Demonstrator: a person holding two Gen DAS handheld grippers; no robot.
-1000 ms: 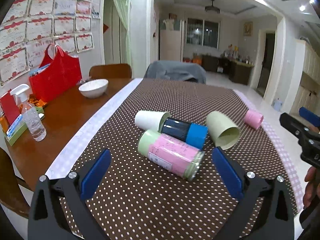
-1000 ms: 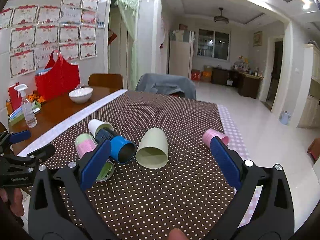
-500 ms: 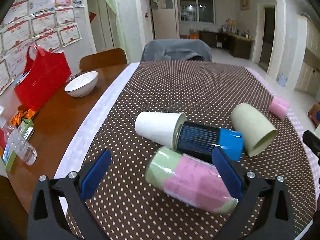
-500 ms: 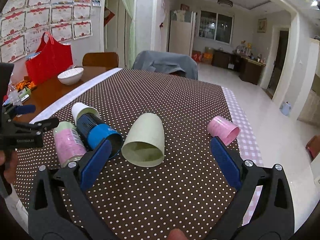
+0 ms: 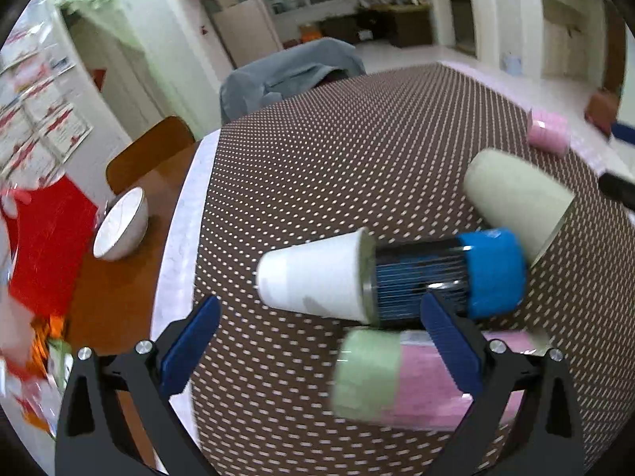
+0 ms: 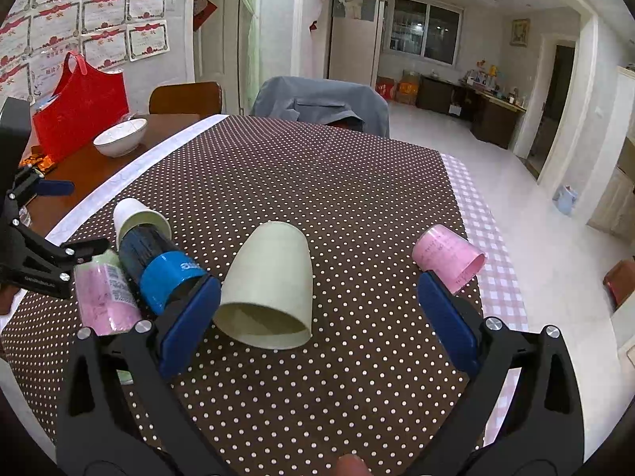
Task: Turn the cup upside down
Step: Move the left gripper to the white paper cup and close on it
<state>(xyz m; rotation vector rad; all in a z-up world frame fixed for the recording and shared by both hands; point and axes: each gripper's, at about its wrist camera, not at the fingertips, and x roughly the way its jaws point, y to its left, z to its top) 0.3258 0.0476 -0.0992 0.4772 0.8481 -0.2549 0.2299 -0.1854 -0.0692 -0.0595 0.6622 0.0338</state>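
Several cups lie on their sides on the dotted brown tablecloth (image 6: 317, 182). A white paper cup (image 5: 313, 275) lies in front of my open, empty left gripper (image 5: 317, 333), with a dark cup with a blue band (image 5: 448, 277) pushed into its mouth. A green-and-pink cup (image 5: 408, 377) lies under the left gripper's right finger. A pale green cup (image 6: 270, 285) lies between the fingers of my open, empty right gripper (image 6: 319, 321), its mouth toward the camera. A small pink cup (image 6: 448, 256) lies further right.
A white bowl (image 6: 119, 141) and a red bag (image 6: 79, 107) stand on the bare wooden table part at the left. A chair draped with grey cloth (image 6: 321, 103) stands at the far edge. The cloth's right edge (image 6: 492, 246) borders the floor.
My left gripper has moved forward and left, from the green-and-pink cup toward the white cup. My right gripper has moved closer to the pale green cup. Both stay open.
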